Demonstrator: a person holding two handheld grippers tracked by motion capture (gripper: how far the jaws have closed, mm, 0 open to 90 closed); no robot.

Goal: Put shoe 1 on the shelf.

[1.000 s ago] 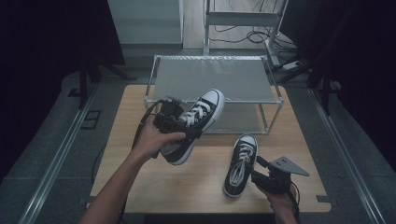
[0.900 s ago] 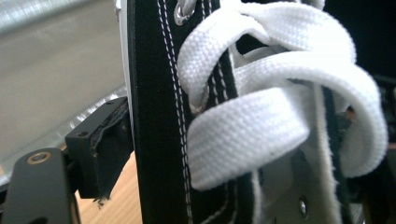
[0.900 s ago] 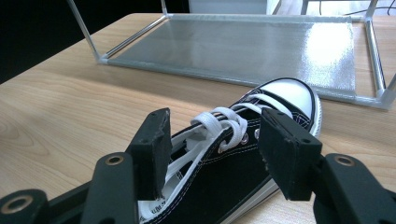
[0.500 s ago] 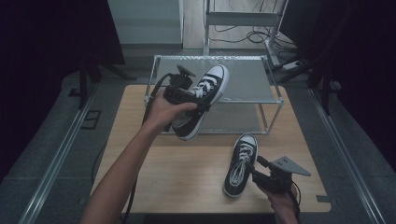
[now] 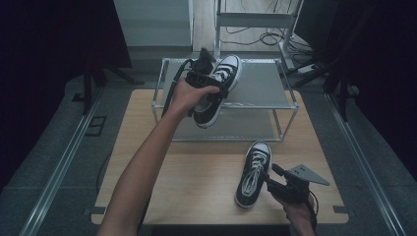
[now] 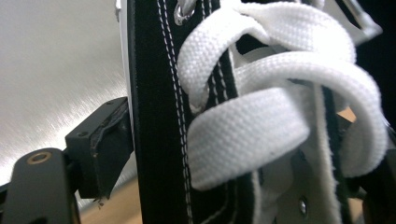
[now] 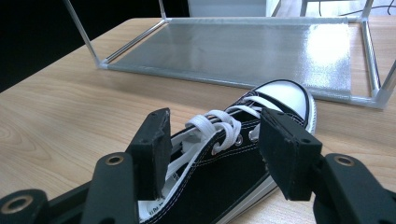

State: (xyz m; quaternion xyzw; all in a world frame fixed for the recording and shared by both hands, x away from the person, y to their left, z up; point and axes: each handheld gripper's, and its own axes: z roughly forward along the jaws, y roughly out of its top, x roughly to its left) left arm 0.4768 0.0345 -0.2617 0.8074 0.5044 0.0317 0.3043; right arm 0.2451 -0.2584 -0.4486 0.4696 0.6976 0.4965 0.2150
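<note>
While you hold the lifted sneaker (image 5: 216,91) tilted above the wire rack's top shelf (image 5: 260,86), it could twist or slip out, since your left gripper (image 5: 204,78) pinches only its laced upper. Your right gripper (image 7: 212,149) is spread wide, jaws straddling the second sneaker (image 5: 252,172) lying on the table (image 5: 196,177), apparently without squeezing it; closing there may catch only laces (image 7: 217,123).

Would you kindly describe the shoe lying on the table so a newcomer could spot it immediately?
Start at the wooden table, in front of the metal rack. Near its right front edge lies a black sneaker, toe toward the rack. Unlike the sneaker the left gripper holds aloft, it rests flat.
</note>
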